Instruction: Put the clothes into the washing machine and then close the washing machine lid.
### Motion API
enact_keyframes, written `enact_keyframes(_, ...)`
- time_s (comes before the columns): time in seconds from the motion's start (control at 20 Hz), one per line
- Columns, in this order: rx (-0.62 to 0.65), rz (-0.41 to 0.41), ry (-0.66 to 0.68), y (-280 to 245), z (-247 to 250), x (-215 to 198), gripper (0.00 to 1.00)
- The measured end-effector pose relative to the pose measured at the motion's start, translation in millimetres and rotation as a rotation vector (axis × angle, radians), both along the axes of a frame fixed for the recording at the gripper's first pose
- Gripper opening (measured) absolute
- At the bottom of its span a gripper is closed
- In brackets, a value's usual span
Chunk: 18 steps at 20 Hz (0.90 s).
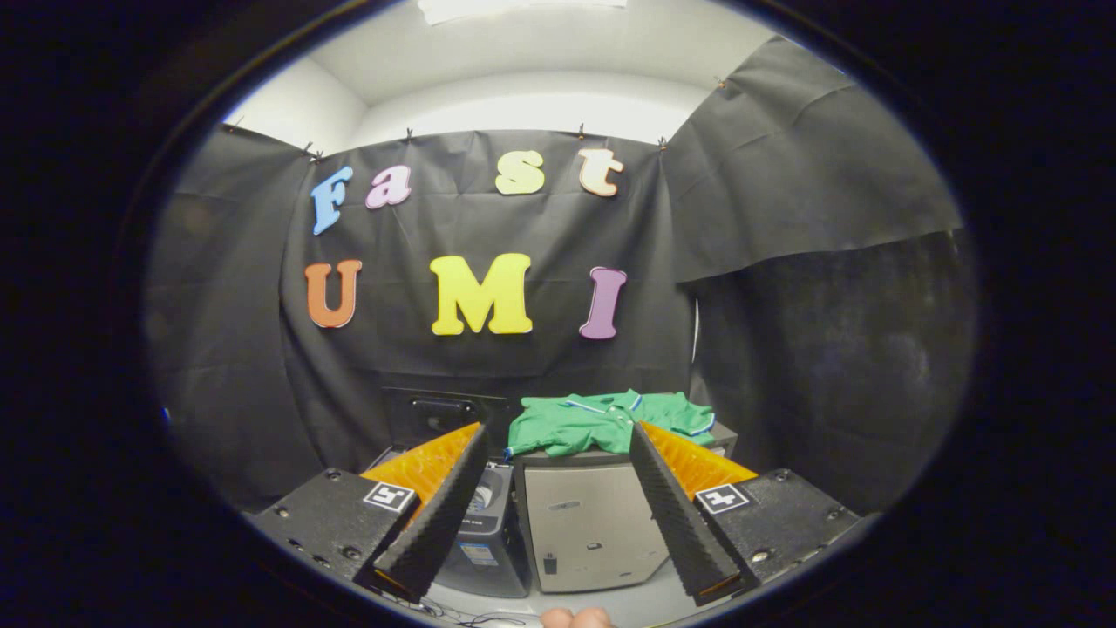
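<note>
The gripper (558, 475) is held level, aimed forward, its fingers wide apart and empty. The green shirt (606, 421) lies beyond them on a grey cabinet (588, 523); the washer (488, 532), lid (440, 414) raised, stands just beside the cabinet, behind the left finger. A shallow pinch could drag the shirt off the cabinet's edge.
</note>
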<state>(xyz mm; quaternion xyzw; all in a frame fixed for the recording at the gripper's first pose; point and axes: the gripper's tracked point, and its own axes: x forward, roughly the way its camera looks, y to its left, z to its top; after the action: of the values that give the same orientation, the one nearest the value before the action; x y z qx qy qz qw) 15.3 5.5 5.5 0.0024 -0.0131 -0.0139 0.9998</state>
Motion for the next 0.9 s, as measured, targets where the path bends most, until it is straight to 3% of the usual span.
enact_keyframes(0.55, -0.018, -0.048, -0.001, -16.0, 20.6, 15.0, 1.0)
enact_keyframes(0.9, -0.039, -0.06, 0.016, -54.2, 39.2, 111.0, 1.0)
